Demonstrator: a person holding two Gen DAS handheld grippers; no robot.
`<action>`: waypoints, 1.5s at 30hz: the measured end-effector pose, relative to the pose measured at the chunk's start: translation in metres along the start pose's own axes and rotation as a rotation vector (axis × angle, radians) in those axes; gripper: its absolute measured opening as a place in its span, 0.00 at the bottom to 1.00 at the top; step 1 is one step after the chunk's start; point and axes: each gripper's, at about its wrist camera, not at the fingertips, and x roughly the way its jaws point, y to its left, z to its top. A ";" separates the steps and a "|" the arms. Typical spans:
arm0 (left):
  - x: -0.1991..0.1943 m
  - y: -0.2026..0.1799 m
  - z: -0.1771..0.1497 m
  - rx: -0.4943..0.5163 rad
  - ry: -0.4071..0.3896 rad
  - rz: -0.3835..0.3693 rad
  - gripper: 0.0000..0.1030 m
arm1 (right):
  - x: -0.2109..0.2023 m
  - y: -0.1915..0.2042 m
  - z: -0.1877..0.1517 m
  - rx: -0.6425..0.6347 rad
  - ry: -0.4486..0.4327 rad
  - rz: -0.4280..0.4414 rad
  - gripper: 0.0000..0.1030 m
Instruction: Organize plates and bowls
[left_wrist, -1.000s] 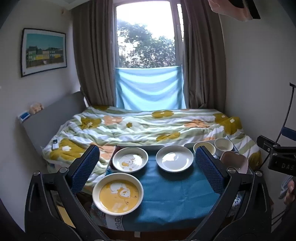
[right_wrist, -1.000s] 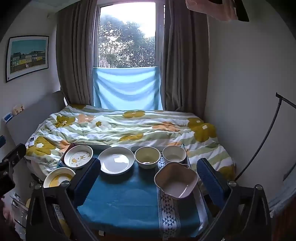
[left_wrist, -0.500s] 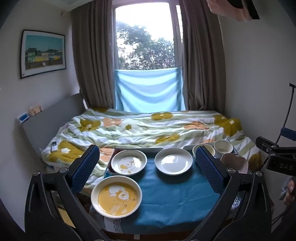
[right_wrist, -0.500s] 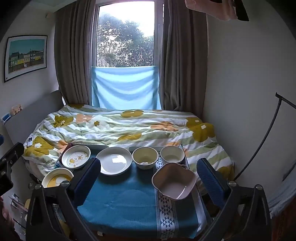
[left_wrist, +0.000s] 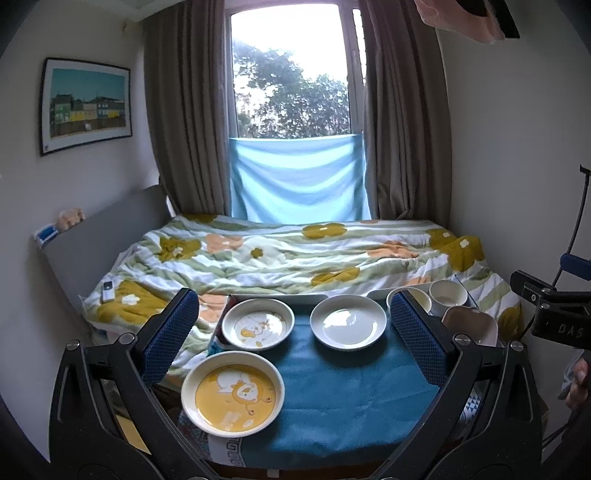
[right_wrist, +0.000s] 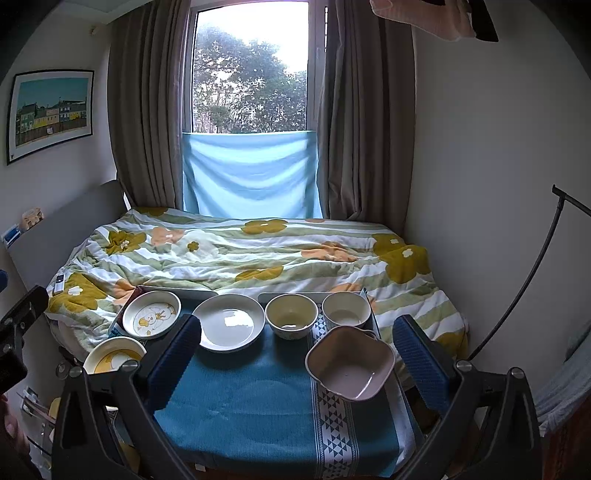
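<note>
Both views are sinking slightly, the dishes riding higher in frame than a second ago. Left gripper (left_wrist: 291, 341) and right gripper (right_wrist: 295, 360) are hanging wide open, empty. Yellow plate (left_wrist: 232, 394) is lying nearest, below-left of the left fingers; pink bowl (right_wrist: 350, 363) is sitting between the right fingers; duck plate (left_wrist: 257, 324), white plate (left_wrist: 349, 321) and two bowls lie farther along the counter (right_wrist: 258, 417).

Three plates (left_wrist: 349, 327) and three bowls (right_wrist: 350, 363) sit upright, unstacked.

We see a small table under a teal cloth (right_wrist: 258, 410); on it yellow plate (left_wrist: 232, 397), duck plate (left_wrist: 256, 324), white plate (left_wrist: 347, 326), two bowls (right_wrist: 291, 316), pink square bowl (right_wrist: 349, 363).
</note>
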 end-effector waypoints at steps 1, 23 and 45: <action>0.001 0.000 0.000 -0.004 0.004 -0.005 1.00 | 0.000 0.000 0.000 -0.001 0.001 0.000 1.00; 0.004 0.008 0.007 -0.023 0.000 -0.028 1.00 | 0.006 -0.005 0.002 0.000 0.003 -0.005 1.00; 0.009 -0.001 0.006 -0.005 0.007 -0.019 1.00 | 0.010 -0.007 0.004 0.003 0.005 -0.014 1.00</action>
